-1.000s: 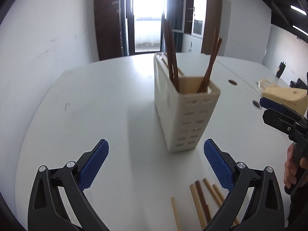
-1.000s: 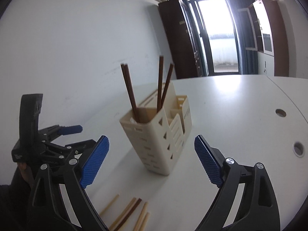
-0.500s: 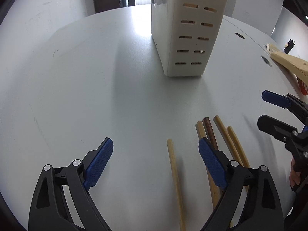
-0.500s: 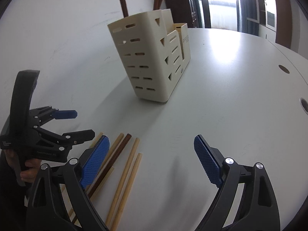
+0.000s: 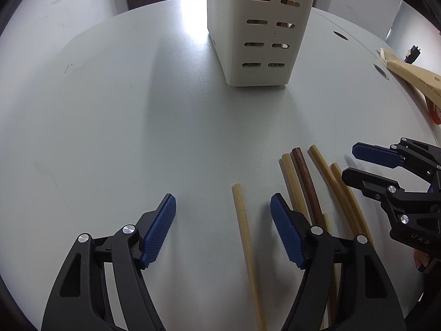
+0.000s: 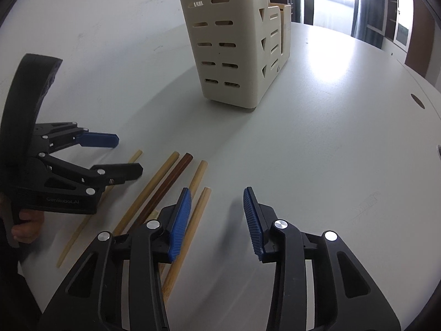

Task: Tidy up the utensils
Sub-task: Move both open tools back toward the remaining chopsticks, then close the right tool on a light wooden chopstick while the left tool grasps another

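On the white worktop the left tongs are spread and closing, a single pale chopstick lying loose between their blue pads, not yet pinched. Just to the right lies a loose bundle of chopsticks: a pale one, a dark brown one, then two more pale ones. The right tongs are also closing with only bare worktop between their pads; the rightmost chopstick passes just beside the left pad. Behind the chopsticks, well apart, stands the cream slotted utensil holder, upright.
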